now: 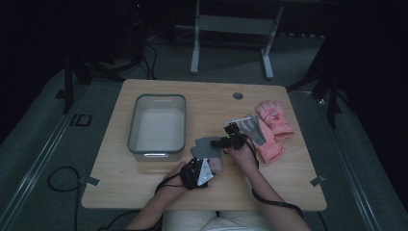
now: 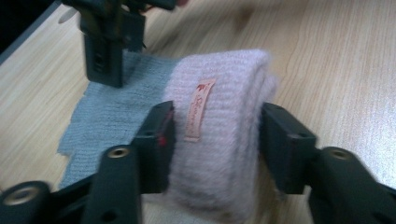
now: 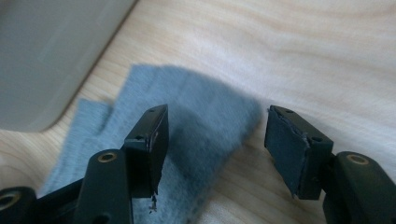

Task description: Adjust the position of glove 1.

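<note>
On the wooden surface (image 1: 144, 178) I count one grey bin (image 1: 157, 126), two pink gloves (image 1: 272, 127) lying near the right edge, and one grey knit glove (image 1: 204, 146) in the middle with a pale pink cuff (image 1: 216, 165) folded over its near end.

The high view gives the whole layout, both hands meeting just right of the bin. The left gripper view adds a small pink label (image 2: 200, 110) sewn on the cuff. The right gripper view shows the bin's rounded corner beside the grey knit.

The left gripper (image 2: 215, 140) has its fingers (image 2: 159, 140) pressed against both sides of the folded cuff, pinching it. The right gripper (image 3: 215, 149) has its fingers (image 3: 152, 147) spread, hovering over the grey knit with only its edge between them, gripping nothing.
</note>
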A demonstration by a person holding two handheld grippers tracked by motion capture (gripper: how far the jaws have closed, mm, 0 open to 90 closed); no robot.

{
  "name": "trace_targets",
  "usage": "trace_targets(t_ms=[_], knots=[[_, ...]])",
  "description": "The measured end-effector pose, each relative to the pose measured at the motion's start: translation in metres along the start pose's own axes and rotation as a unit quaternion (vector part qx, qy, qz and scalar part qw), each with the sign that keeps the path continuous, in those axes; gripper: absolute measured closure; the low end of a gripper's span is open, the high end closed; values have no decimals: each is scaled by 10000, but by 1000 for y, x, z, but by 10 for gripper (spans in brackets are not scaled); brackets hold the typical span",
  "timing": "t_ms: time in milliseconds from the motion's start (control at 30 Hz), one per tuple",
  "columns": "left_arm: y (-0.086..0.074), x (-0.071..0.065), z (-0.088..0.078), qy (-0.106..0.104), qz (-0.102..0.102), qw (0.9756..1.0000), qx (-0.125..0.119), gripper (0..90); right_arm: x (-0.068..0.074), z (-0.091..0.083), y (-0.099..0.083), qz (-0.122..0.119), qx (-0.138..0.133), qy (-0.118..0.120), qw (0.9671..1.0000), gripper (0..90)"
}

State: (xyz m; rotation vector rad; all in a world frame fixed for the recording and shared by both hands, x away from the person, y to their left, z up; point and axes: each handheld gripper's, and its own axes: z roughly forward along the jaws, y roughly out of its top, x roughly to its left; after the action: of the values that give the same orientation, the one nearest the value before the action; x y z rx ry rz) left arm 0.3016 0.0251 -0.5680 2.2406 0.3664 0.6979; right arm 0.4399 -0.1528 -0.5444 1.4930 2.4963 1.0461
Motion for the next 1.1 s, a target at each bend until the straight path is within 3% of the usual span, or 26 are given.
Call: trace_targets(t_ms=[67, 133, 200, 400, 533, 567, 767, 1100], knots=[[-3, 6, -1, -178, -227, 9995, -95, 619, 2, 2, 0, 18, 22, 192, 9998, 440], [-5, 10, -2, -299, -332, 9989, -131, 645, 5, 4, 1, -78, 74, 296, 9995, 448], [-5, 13, -2, -409, -452, 9981, -131, 661, 7, 6, 2, -108, 173, 463, 9987, 520], [-5, 19, -2, -576, -642, 9962, -136, 680, 12, 12, 5, 28, 389, 861, 9955, 710], [-1, 19, -6, -557, -788, 9953, -120, 687, 14, 7, 4, -98, 298, 845, 9959, 741], [-1, 21, -7, -639, -895, 9938, -159, 689, 14, 5, 4, -115, 254, 847, 9960, 744], [13, 28, -16, -760, -883, 9927, -315, 690, 11, -20, 5, -27, -46, 962, 9953, 747], [44, 35, -30, -841, -502, 9950, -200, 693, 14, -54, 9, -129, -360, 965, 9946, 752]])
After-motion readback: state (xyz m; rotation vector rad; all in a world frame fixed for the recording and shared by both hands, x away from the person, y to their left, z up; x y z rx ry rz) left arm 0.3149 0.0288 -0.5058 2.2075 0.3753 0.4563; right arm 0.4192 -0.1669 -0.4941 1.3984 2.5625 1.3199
